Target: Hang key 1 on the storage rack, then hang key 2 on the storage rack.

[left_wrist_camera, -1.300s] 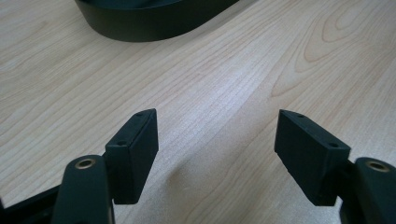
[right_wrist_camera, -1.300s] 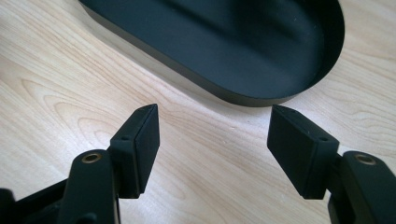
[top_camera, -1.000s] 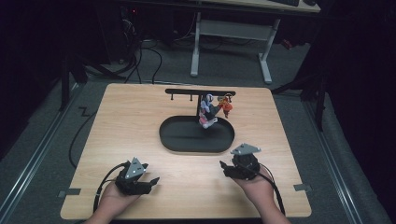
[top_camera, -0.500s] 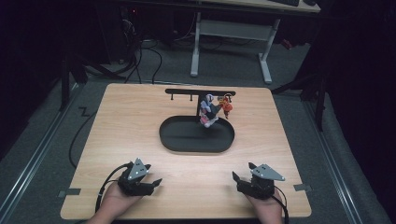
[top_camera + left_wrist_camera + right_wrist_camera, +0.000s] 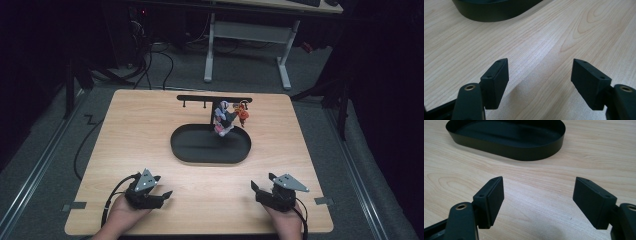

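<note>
On the wooden table (image 5: 140, 135) there is one black oval tray (image 5: 210, 145), one black hanger stand (image 5: 214, 99) and two small charms (image 5: 227, 119) hanging on it, one whitish, one orange. Both hands rest near the table's front edge. The left gripper (image 5: 165, 194) has its jaws wide apart and holds nothing. The right gripper (image 5: 255, 186) has just been opening; nothing is between its jaws. The tray lies in the middle, well apart from both.

Both black tongs (image 5: 167, 194) (image 5: 257, 189) carry grey three-cornered plates (screw holes dot their flat rectangular pads (image 5: 494, 82)) and trail black cables.
</note>
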Motion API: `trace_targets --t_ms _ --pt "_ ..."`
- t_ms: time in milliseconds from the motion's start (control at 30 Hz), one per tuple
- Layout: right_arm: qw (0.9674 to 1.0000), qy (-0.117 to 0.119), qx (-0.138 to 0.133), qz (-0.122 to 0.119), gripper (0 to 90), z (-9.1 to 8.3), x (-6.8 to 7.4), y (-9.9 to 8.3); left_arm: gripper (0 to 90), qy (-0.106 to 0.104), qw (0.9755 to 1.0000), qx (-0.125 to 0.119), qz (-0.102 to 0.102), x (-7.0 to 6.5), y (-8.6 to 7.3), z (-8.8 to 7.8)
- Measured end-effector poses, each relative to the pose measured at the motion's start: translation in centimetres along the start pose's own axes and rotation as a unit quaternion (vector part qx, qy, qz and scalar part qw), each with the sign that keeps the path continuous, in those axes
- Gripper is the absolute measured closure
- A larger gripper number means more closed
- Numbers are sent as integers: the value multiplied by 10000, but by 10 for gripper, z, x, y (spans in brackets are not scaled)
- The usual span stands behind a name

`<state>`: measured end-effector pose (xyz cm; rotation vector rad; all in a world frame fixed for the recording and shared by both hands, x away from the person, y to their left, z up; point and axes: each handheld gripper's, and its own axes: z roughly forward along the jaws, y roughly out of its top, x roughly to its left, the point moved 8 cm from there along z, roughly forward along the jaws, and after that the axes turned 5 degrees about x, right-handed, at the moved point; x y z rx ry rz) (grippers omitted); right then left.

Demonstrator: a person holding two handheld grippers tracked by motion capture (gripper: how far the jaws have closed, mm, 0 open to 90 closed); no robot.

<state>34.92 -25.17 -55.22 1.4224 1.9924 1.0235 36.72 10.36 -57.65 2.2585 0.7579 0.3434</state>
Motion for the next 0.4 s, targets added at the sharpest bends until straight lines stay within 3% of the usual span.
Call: trace_targets --t_ms 167,233,400 --pt "9999 -60 -19 -135 254 -4 1 -1 308 -35 10000 -46 -8 -3 4 0" --pt "10000 -20 -25 -31 250 -4 -2 0 308 -23 10000 -20 29 -6 2 -1" --pt "9999 -31 -82 -58 249 -4 -2 2 305 -30 10000 -63 -53 -5 1 -5"
